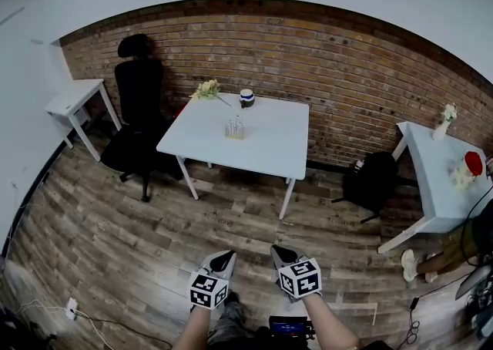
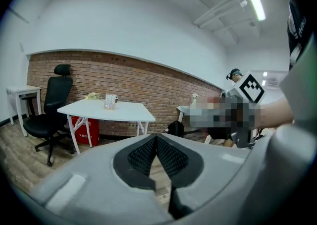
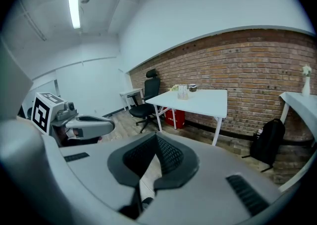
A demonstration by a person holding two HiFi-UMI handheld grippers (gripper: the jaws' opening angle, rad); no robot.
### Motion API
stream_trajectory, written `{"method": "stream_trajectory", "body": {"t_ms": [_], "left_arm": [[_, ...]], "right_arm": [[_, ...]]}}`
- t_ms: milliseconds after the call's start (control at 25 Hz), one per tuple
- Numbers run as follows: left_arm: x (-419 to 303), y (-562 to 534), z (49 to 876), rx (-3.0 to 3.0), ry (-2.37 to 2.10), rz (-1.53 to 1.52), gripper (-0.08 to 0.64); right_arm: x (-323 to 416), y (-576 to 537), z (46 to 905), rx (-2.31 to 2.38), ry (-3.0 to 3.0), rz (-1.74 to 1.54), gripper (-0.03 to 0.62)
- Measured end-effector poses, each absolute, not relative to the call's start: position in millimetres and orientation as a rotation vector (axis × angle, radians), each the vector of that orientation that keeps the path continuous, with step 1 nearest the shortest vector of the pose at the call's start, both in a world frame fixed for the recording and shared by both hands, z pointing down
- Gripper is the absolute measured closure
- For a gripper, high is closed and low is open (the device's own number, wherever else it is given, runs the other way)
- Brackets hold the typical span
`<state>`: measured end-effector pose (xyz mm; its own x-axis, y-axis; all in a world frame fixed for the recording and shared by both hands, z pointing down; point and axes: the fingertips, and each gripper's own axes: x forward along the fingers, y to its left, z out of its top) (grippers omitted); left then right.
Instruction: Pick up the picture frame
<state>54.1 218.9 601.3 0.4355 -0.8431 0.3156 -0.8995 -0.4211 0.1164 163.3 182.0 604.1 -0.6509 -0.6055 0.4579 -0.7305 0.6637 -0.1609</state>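
Note:
A small picture frame (image 1: 235, 128) stands upright near the middle of a white table (image 1: 269, 148) by the brick wall. The frame (image 2: 110, 101) appears far off in the left gripper view, and the frame (image 3: 183, 91) shows likewise in the right gripper view. My left gripper (image 1: 228, 257) and right gripper (image 1: 280, 251) hang side by side low over the wooden floor, well short of the table. The left gripper (image 2: 156, 138) has its jaws shut with nothing between them. The right gripper (image 3: 157, 138) is also shut and empty.
Flowers (image 1: 206, 89) and a small bowl (image 1: 246, 97) lie at the table's far edge. A black office chair (image 1: 139, 106) and a white side table (image 1: 73, 98) stand to the left. At the right are a black backpack (image 1: 372, 180) and a second white table (image 1: 435, 186).

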Motion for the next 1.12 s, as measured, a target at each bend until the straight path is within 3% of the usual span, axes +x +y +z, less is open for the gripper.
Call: {"method": "stream_trajectory", "body": {"t_ms": [680,1120], "left_arm": [[-38,89,601,2.503,-1.336,0.342,0.548],[-52,54,617,2.489,-1.286,0.343,0.548]], "right_arm": [[70,60,594,1.189,-2.441,0.505,0.584],[51,28,609,1.194,-2.414,0.545,0.584]]}}
